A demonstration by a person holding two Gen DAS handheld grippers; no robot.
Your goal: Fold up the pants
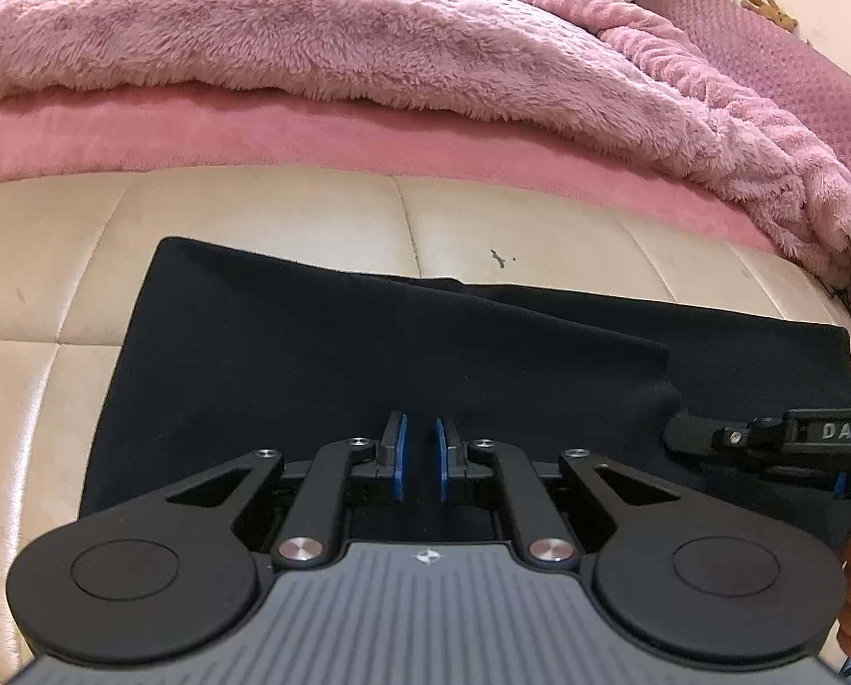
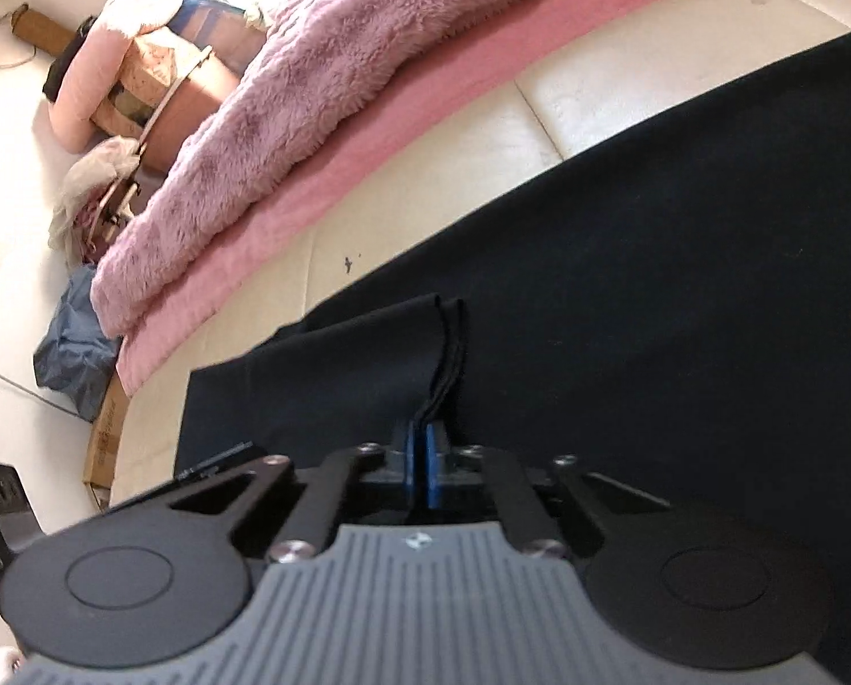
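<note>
Left wrist view, left to right: cream quilted leather surface [image 1: 37, 399], bare at far left; black pants [image 1: 311, 354], spread flat across it with one layer folded over another, top edge running toward the right; left gripper [image 1: 419, 465] low over the near part of the cloth, blue pads a narrow slot apart, no fabric visibly between them; right gripper [image 1: 676, 436] entering at the right edge, tip down at the cloth. Behind all: pink sheet [image 1: 254, 131] and fluffy mauve blanket [image 1: 311, 40]. Right wrist view, left to right: floor clutter, unlisted; blanket edge; then same gripper, pads pressed together on a stacked hem edge of the pants, several layers showing just ahead of the tips. Risks, as judged: thin pinch near the hem's very edge, so one layer slipping out on lifting; left side unheld, so cloth dragging askew and spoiling the fold line.
</note>
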